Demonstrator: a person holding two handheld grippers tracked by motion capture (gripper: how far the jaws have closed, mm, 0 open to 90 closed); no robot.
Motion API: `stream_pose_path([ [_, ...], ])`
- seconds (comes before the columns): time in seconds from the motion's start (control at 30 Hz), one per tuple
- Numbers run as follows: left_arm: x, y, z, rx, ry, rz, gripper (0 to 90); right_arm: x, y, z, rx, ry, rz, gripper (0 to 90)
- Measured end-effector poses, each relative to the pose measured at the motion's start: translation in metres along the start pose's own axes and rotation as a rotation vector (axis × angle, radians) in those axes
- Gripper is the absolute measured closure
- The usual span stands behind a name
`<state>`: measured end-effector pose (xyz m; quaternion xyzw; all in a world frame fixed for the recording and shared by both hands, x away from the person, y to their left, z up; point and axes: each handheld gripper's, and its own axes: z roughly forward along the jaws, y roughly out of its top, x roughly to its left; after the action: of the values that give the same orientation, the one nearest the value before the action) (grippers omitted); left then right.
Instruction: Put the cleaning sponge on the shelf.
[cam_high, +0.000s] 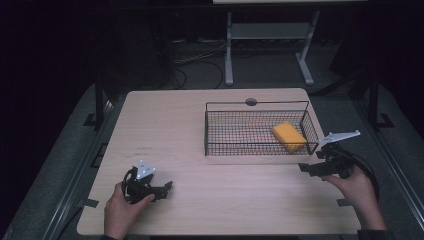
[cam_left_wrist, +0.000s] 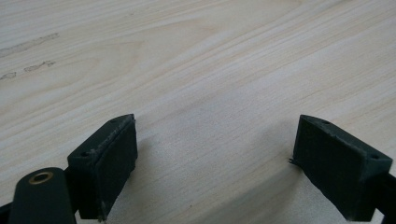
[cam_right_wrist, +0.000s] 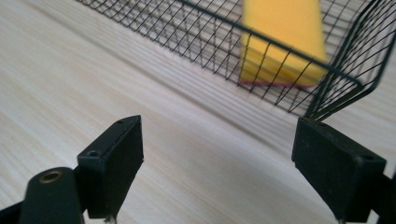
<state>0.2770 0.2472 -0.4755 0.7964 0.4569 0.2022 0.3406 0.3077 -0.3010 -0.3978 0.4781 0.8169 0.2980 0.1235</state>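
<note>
Both grippers spread, empty: right gripper (cam_high: 312, 168) beside the basket (cam_high: 210, 131) may snag its wire reaching the sponge (cam_high: 289, 137).

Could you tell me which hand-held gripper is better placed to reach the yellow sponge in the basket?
Right hand-held gripper: open beside the basket, near the sponge.

A pale wooden table (cam_high: 190, 125) fronts a white desk frame (cam_high: 270, 37) and floor cables (cam_high: 200, 60).
</note>
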Motion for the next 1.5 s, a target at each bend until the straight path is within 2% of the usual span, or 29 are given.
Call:
stream_pose_path([
  [0.17, 0.0, 0.0, 0.0, 0.0, 0.0, 0.0, 12.9, 0.004, -0.012, 0.005, -0.002, -0.009, -0.015, 14.6],
  [0.47, 0.0, 0.0, 0.0, 0.001, 0.0, 0.0, 12.9, 0.005, -0.034, 0.015, -0.021, 0.002, 0.001, 13.9],
  [0.67, 0.0, 0.0, 0.0, 0.001, 0.001, 0.001, 12.9, 0.007, -0.05, 0.024, -0.057, -0.035, -0.019, 12.9],
  [0.83, 0.0, 0.0, 0.0, 0.0, 0.001, 0.001, 12.9, 0.008, -0.059, 0.03, -0.063, -0.05, -0.023, 12.8],
  [0.9, 0.0, 0.0, 0.0, 0.0, 0.001, 0.001, 12.9, 0.009, -0.063, 0.033, -0.064, -0.064, -0.032, 12.6],
  [1.27, 0.0, 0.0, 0.0, 0.0, 0.001, 0.0, 12.9, 0.013, -0.074, 0.041, -0.086, -0.08, -0.043, 11.8],
  [1.5, 0.0, 0.0, 0.0, 0.001, 0.001, 0.001, 12.9, 0.013, -0.077, 0.045, -0.11, -0.054, -0.039, 10.1],
])
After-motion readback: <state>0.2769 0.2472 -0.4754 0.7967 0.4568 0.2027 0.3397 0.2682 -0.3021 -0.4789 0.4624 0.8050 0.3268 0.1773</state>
